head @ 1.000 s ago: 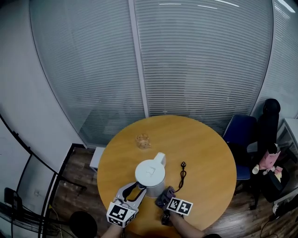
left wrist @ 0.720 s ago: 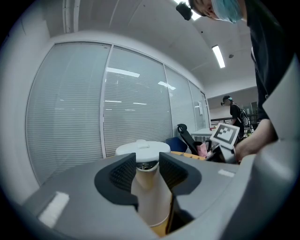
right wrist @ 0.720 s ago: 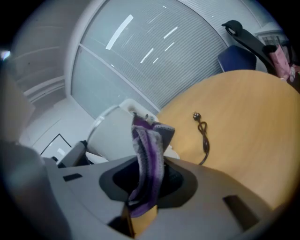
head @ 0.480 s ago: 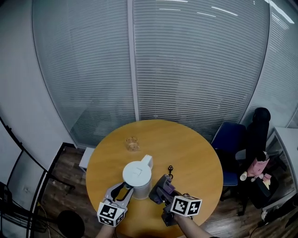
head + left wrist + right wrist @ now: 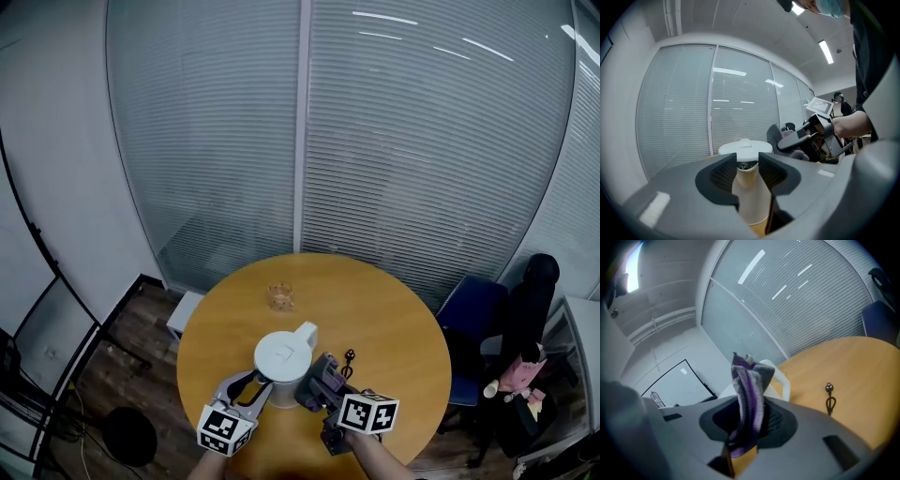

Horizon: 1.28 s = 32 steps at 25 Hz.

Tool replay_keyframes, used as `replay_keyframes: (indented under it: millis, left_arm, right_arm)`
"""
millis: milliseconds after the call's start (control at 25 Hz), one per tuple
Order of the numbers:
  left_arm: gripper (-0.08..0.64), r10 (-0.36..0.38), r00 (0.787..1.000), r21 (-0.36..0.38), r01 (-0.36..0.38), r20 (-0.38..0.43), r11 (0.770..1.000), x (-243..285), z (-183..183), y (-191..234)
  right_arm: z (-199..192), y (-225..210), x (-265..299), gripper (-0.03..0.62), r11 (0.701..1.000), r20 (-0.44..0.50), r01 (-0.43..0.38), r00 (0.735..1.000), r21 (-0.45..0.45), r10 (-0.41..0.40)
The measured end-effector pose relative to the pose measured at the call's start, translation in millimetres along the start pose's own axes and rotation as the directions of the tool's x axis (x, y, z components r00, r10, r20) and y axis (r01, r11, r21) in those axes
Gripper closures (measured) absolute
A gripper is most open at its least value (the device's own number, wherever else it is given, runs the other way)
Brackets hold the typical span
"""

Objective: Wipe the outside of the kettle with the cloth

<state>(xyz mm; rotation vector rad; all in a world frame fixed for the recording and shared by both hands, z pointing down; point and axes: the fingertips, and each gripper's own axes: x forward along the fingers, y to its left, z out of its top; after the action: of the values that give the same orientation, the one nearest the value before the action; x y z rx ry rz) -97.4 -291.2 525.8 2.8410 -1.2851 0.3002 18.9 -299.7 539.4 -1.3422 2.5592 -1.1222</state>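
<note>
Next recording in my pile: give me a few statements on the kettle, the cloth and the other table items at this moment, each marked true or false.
1. The right hand-held gripper holds a purple cloth. True.
2. The left hand-held gripper is empty. False: its jaws, which have just been closing, are on the kettle by its handle.
3. The kettle's lid is off. False: it sits on the kettle.
4. A glass stands on the table beyond the kettle. True.
5. The black cord is plugged into the kettle. False: it lies loose on the table, apart from it.
</note>
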Motion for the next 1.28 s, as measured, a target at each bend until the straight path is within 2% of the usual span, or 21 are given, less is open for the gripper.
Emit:
replay_keyframes:
  millis: [360, 560, 840, 960, 1040, 1160, 1280]
  left_arm:
    - [0.413, 0.043, 0.999, -0.004, -0.043, -0.019, 0.999, -1, 2, 2]
    - [0.416, 0.056, 0.998, 0.002, -0.056, -0.034, 0.998, -1, 2, -2]
    - [0.422, 0.062, 0.997, 0.02, -0.061, -0.049, 0.998, -4, -3, -3]
    - [0.423, 0.071, 0.996, 0.013, -0.071, -0.045, 0.997, -4, -1, -4]
    - [0.425, 0.071, 0.996, 0.007, -0.07, -0.047, 0.997, -5, 2, -4]
    - [0.426, 0.063, 0.997, -0.002, -0.063, -0.049, 0.998, -7, 3, -3]
    - [0.428, 0.064, 0.997, -0.009, -0.064, -0.037, 0.998, -10, 3, 0]
  right_arm:
    - [-66, -62, 29, 0.495, 0.984, -0.128, 0.092, 0.989, 0.149, -0.073]
    - [-114, -93, 43, 0.495, 0.978, -0.249, 0.165, 0.96, 0.126, -0.13]
    - [-144, -110, 53, 0.495, 0.973, -0.333, 0.207, 0.929, 0.105, -0.162]
    - [-144, -110, 52, 0.495, 0.973, -0.337, 0.208, 0.927, 0.101, -0.163]
    - [-133, -105, 47, 0.495, 0.975, -0.313, 0.199, 0.936, 0.098, -0.159]
    - [-100, -86, 35, 0.495, 0.983, -0.247, 0.152, 0.961, 0.107, -0.122]
    - [-52, -55, 21, 0.495, 0.993, -0.153, 0.064, 0.987, 0.095, -0.049]
